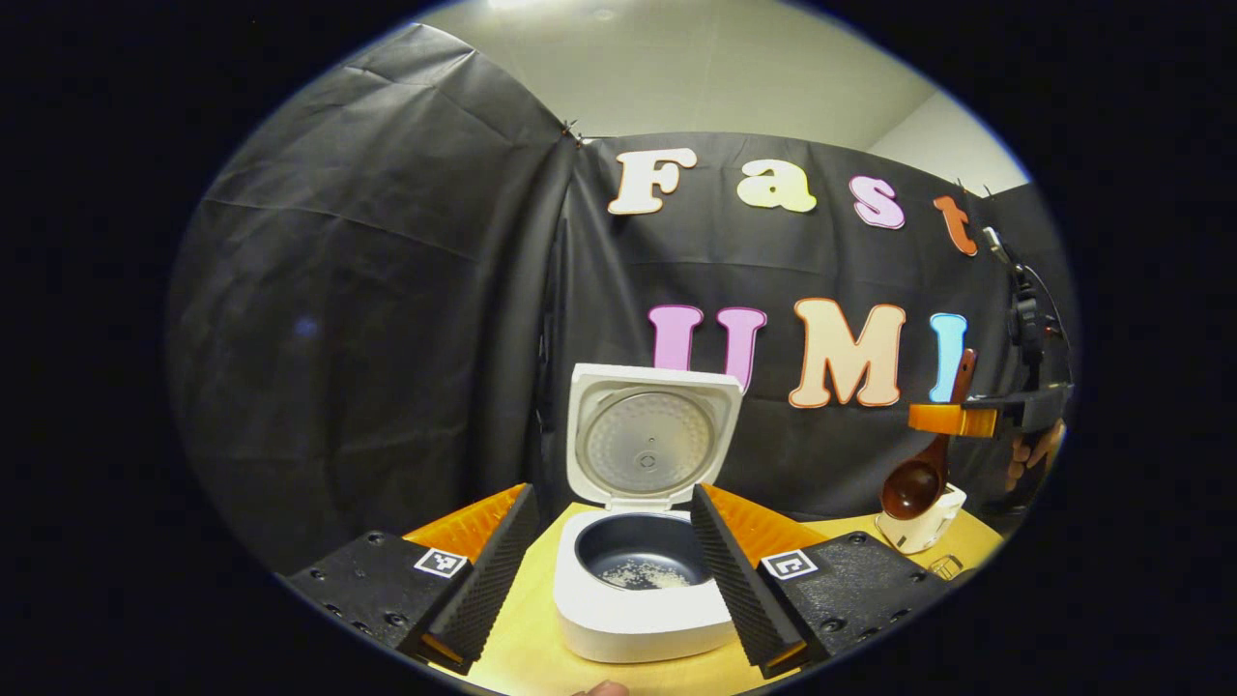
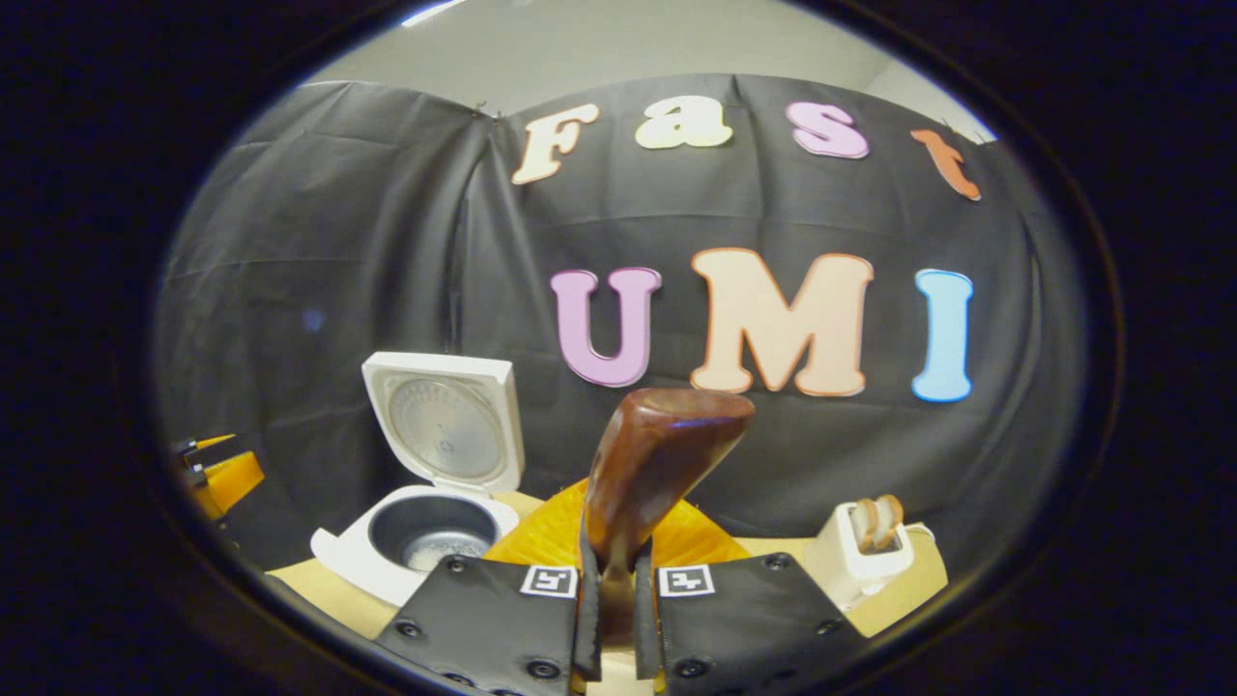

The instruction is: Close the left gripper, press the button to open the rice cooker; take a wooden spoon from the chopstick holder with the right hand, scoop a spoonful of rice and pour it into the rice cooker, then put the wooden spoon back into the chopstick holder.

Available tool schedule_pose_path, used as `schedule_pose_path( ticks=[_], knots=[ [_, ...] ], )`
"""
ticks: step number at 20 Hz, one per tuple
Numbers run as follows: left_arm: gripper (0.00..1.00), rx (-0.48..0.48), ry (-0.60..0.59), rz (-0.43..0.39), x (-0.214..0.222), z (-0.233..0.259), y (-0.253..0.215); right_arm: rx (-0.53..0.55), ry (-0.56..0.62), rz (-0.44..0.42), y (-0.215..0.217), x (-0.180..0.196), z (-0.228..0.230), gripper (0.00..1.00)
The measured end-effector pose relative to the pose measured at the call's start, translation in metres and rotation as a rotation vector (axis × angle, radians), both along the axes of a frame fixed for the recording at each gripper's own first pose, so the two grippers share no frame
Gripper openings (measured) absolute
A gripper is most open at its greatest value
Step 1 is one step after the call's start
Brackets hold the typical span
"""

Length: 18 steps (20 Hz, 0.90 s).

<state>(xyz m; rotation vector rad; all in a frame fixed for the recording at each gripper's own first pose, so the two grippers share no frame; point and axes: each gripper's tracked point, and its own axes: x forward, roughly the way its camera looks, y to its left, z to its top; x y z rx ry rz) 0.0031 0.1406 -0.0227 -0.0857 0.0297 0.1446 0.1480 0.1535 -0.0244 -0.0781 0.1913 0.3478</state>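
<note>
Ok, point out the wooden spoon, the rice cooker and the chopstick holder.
wooden spoon (image 1: 913,488): left gripper view, on its dark bowl.
rice cooker (image 1: 638,628): left gripper view, on the white front wall.
chopstick holder (image 2: 855,565): right gripper view, on its white side.

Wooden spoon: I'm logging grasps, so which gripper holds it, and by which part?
The right gripper clamps the wooden spoon by its handle; the left gripper holds nothing.
</note>
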Motion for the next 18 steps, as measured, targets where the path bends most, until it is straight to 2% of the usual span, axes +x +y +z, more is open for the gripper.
schedule_pose_path(
  ticks=[5, 6, 10, 11, 13, 14, 18],
  knots=[
    [0.91, 0.015, -0.011, -0.053, 0.012, 0.008, -0.034, -0.01, 0.029, -0.124, -0.085, -0.009, -0.019, 0.17],
    [0.94, 0.015, -0.014, -0.062, 0.014, 0.01, -0.041, -0.008, 0.036, -0.144, -0.1, -0.014, -0.022, 0.16],
    [0.91, 0.028, -0.011, -0.094, 0.019, 0.012, -0.065, -0.027, 0.071, -0.228, -0.156, -0.025, -0.049, 0.17],
    [0.94, 0.035, -0.011, -0.099, 0.019, 0.012, -0.07, -0.032, 0.08, -0.247, -0.168, -0.029, -0.057, 0.17],
    [0.91, 0.042, -0.007, -0.113, 0.021, 0.013, -0.08, -0.035, 0.109, -0.278, -0.189, -0.036, -0.075, 0.16],
    [0.94, 0.044, -0.003, -0.116, 0.021, 0.012, -0.084, -0.033, 0.125, -0.29, -0.196, -0.038, -0.083, 0.16],
    [0.94, 0.062, 0.014, -0.128, 0.019, 0.01, -0.098, -0.034, 0.171, -0.332, -0.22, -0.046, -0.115, 0.17]
  ],
)
